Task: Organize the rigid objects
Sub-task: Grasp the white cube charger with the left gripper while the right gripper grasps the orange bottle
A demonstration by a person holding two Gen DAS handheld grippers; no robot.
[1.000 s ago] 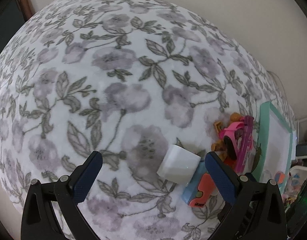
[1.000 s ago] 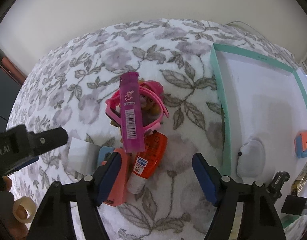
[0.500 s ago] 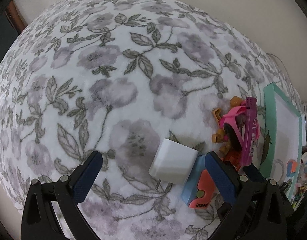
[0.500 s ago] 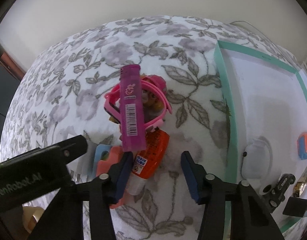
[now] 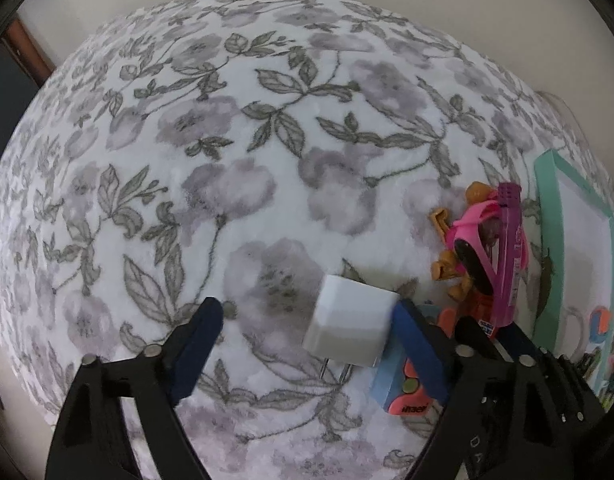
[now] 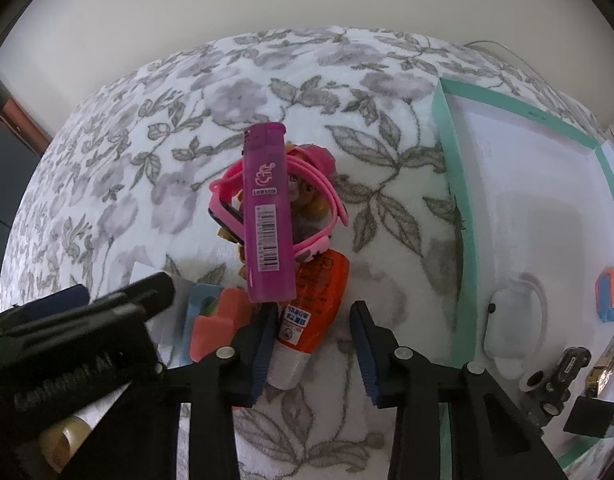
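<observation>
A soft, fuzzy cloth printed with grey leaves and mauve flowers covered the surface (image 5: pixel 235 168). The left gripper (image 5: pixel 307 340) stood wide open, its two blue ribbed pads either side of one smooth white charger cube (image 5: pixel 349 326), whose two metal prongs pointed toward the camera. Its right pad sat close against the cube; whether it touched could not be told. Just beside the cube lay one blue and coral block (image 5: pixel 403 390).

The right gripper (image 6: pixel 315 332) was open at a middling width over one glossy orange tube (image 6: pixel 309 304) with a white cap. The tube lay against the left pad, with a gap to the right one. One translucent purple lighter (image 6: pixel 267 216) rested across one pink watch strap (image 6: pixel 331 196) and a toy dog figure (image 6: pixel 307 194). At the right stood a mint-rimmed white tray (image 6: pixel 455 184) holding several small items.
</observation>
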